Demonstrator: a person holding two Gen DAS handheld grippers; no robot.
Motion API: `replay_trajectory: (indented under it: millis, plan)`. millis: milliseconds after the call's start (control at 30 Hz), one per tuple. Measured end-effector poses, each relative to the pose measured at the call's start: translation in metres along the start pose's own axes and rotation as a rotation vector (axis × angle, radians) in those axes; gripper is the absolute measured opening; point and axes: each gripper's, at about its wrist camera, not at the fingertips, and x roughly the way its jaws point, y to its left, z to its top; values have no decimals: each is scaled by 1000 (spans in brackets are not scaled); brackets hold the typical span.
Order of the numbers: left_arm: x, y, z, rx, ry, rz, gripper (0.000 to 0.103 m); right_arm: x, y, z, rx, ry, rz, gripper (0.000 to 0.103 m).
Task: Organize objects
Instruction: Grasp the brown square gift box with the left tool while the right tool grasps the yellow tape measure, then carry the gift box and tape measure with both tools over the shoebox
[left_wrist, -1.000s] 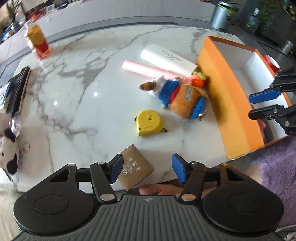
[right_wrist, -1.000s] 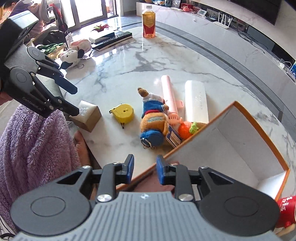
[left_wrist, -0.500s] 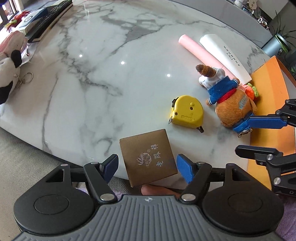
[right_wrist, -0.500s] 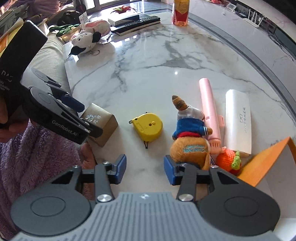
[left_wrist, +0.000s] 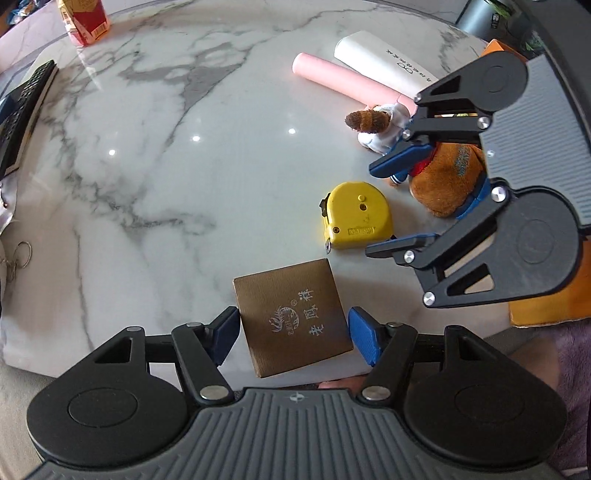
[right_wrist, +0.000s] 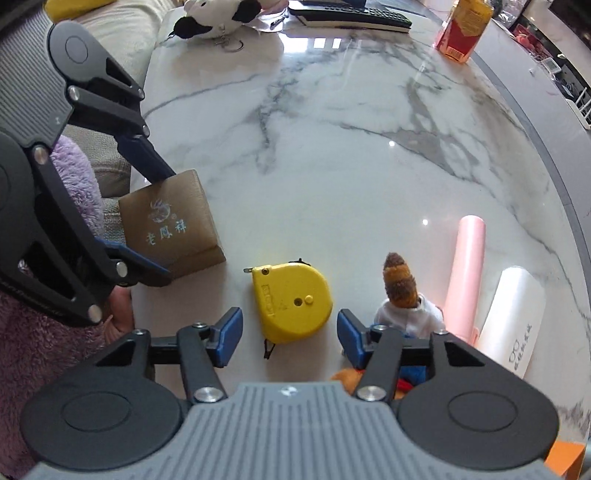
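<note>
Left wrist, brown box (left_wrist: 293, 319), tape measure (left_wrist: 356, 214)

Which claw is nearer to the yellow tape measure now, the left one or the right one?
Right. The right claw hangs over the yellow tape measure with its jaws opening around it, not touching. The left claw is further away, closing around the brown box beside it.

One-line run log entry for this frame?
left gripper: jaws closing astride brown box, no contact seen | right gripper: jaws opening astride yellow tape measure, not gripped
</note>
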Motion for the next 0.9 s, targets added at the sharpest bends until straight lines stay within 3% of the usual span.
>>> replay_trajectory:
  millis: [267, 500, 733, 900]
  plan:
    - [7, 5, 0, -23, -9, -17, 75, 21, -12, 8, 57, 37, 50, 56]
    - [9, 2, 0, -34, -31, 3, 72, 14, -10, 1, 116, 23, 51, 54]
    - [-32, -16, -4, -17, -144, -27, 72, -59, -2, -20, 185, -95, 31, 54]
    - [-70, -56, -1, 107, -255, -86, 72, -133, 2, -59, 269, -158, -29, 54]
